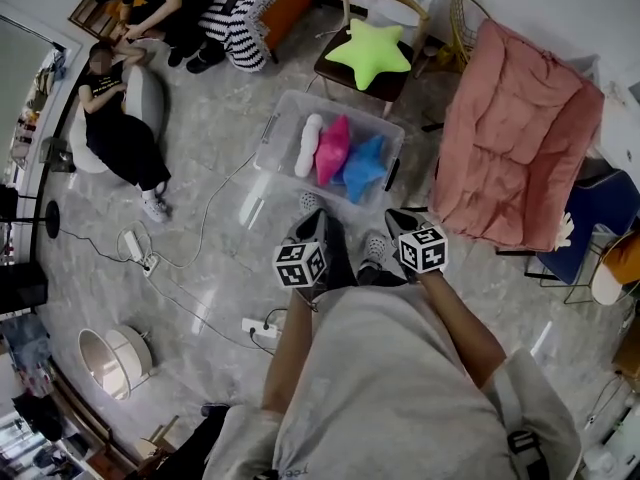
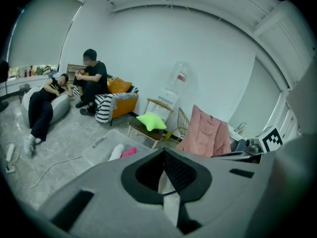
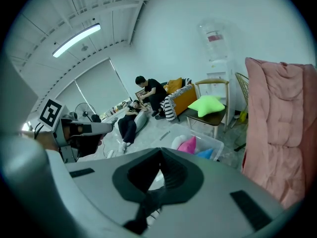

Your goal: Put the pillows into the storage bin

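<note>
Both the left gripper point(image 1: 316, 224) and the right gripper point(image 1: 400, 222) were closed tight with nothing between the jaws. They were held side by side in the lower middle of the head view, just below the storage bin point(image 1: 270, 158). The clear bin sat on the floor point(image 1: 200, 198) in the middle of the frame and already held a white pillow point(image 1: 309, 144), a pink pillow point(image 1: 333, 150) and a blue pillow point(image 1: 365, 166) lying side by side. By my reading most of the job was done: the green star pillow point(image 1: 368, 51) remained on the wooden chair point(image 1: 329, 70) at the upper centre, just above the bin, and neither gripper was near it.
</note>
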Action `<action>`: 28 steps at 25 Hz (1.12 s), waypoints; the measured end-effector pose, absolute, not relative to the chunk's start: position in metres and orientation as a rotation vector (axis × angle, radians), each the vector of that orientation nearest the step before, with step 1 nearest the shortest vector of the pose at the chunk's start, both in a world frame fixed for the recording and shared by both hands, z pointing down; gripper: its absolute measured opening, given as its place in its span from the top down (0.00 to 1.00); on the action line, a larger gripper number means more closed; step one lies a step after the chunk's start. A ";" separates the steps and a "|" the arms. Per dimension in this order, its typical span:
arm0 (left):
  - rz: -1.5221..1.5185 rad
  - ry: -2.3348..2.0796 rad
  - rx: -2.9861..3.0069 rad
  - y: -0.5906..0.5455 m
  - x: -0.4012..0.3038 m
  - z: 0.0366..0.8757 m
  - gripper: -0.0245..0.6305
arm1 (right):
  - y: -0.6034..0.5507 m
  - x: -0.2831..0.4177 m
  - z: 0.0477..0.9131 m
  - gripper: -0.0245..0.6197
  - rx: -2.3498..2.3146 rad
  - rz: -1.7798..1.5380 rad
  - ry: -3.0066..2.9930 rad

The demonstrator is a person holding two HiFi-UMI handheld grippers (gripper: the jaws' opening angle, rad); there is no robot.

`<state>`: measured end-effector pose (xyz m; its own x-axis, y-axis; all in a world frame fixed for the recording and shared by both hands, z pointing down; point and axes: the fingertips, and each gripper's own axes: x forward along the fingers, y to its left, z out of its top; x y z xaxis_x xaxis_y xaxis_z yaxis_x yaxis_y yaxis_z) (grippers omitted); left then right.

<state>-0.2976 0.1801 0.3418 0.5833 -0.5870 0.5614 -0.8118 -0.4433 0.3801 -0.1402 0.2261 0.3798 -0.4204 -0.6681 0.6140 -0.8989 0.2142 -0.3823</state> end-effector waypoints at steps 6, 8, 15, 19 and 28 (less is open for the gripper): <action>0.483 -1.100 2.189 0.187 -0.297 0.342 0.95 | 0.220 -0.146 0.377 0.97 1.456 0.995 -2.191; 0.480 -1.101 2.183 0.188 -0.298 0.342 0.95 | 0.220 -0.149 0.374 0.97 1.445 0.980 -2.195; 0.489 -1.086 2.198 0.194 -0.290 0.344 0.95 | 0.226 -0.157 0.371 0.97 1.395 0.948 -2.204; 0.466 -1.071 2.230 0.197 -0.283 0.338 0.95 | 0.232 -0.156 0.371 0.97 1.383 0.956 -2.209; 0.478 -1.112 2.214 0.203 -0.288 0.338 0.95 | 0.237 -0.148 0.373 0.97 1.371 0.937 -2.193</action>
